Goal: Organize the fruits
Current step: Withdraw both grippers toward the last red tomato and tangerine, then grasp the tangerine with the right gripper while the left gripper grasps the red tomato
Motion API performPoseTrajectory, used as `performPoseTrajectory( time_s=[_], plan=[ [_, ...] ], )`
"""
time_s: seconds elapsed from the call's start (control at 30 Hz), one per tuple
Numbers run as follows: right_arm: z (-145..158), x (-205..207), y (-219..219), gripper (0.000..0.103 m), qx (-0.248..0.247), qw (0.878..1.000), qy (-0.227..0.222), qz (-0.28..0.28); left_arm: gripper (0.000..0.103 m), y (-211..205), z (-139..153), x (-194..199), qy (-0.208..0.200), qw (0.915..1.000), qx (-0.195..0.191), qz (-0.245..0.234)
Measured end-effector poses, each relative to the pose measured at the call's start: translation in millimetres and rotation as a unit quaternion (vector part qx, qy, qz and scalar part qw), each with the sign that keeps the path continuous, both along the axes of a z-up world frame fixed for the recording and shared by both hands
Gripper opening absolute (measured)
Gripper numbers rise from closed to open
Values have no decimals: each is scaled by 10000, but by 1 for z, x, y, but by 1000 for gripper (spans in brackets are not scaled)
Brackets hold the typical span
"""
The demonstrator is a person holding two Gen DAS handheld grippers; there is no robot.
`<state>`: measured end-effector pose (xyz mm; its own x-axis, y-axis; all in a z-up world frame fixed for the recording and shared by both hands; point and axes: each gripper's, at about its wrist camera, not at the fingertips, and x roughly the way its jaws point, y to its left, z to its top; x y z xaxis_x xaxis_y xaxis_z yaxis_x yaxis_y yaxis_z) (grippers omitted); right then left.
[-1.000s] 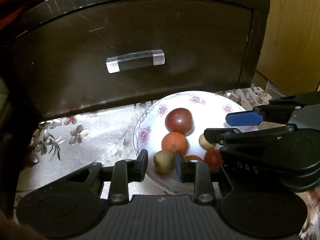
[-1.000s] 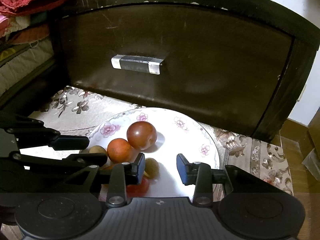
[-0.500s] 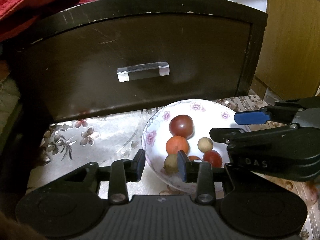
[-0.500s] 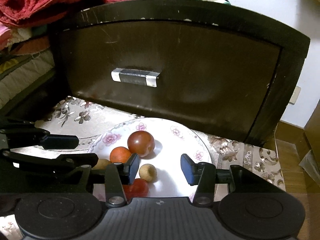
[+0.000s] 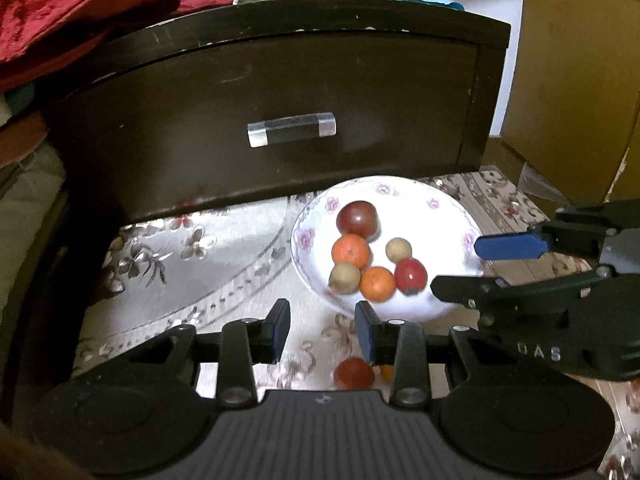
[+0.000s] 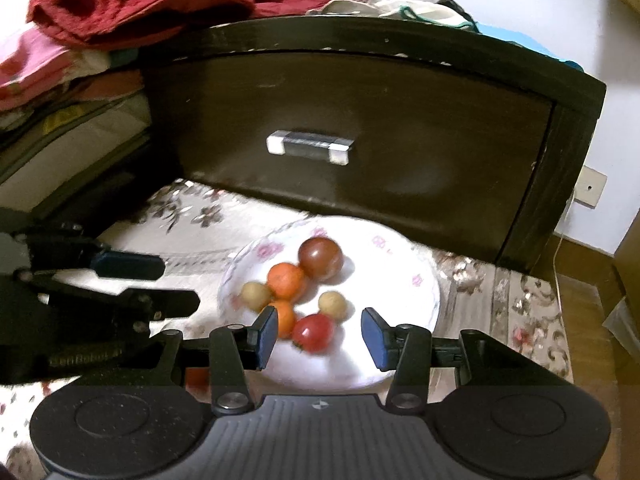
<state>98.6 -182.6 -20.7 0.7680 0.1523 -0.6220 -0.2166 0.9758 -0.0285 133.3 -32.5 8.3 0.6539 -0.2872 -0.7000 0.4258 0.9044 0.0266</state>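
Observation:
A white flowered plate (image 5: pixel 440 216) (image 6: pixel 400 264) lies on a flowered cloth and holds several fruits. These are a dark red tomato (image 5: pixel 357 218) (image 6: pixel 321 258), two oranges (image 5: pixel 351 251) (image 5: pixel 377 283), two small tan fruits (image 5: pixel 344 278) (image 5: pixel 398 249) and a bright red tomato (image 5: pixel 410 275) (image 6: pixel 313 332). My left gripper (image 5: pixel 322 330) (image 6: pixel 180 285) hangs open just short of the plate's near left rim, with only cloth between its fingers. My right gripper (image 6: pixel 319 340) (image 5: pixel 456 266) is open above the plate's near edge, its pads clear of the red tomato.
A dark wooden drawer front (image 5: pixel 280 92) with a clear handle (image 5: pixel 292 134) stands right behind the plate. Red cloth (image 6: pixel 132 4) is piled on top. A cardboard box (image 5: pixel 576 80) stands at the right. One more red fruit (image 5: pixel 354 372) lies on the cloth under my left gripper.
Both grippers have drawn back and up from the plate and stand wider. The left has let go of a small tan fruit, which now lies at the plate's near left.

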Motion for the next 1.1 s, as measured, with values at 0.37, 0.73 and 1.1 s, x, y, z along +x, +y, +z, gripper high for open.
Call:
performPoseTrajectory(
  time_s=[0.37,0.73,1.1],
  plan=[
    [-16,-20,22,42,-166,9978,359,525,42,15,-8,-21,284,9994,186,-59],
    [-35,-4,38,42,-169,9933,734,881,42,18,-16,-14,450,9989,90,-116],
    [-43,4,31,27,-161,9919,959,821,42,8,-29,-5,625,9974,82,-337]
  ],
)
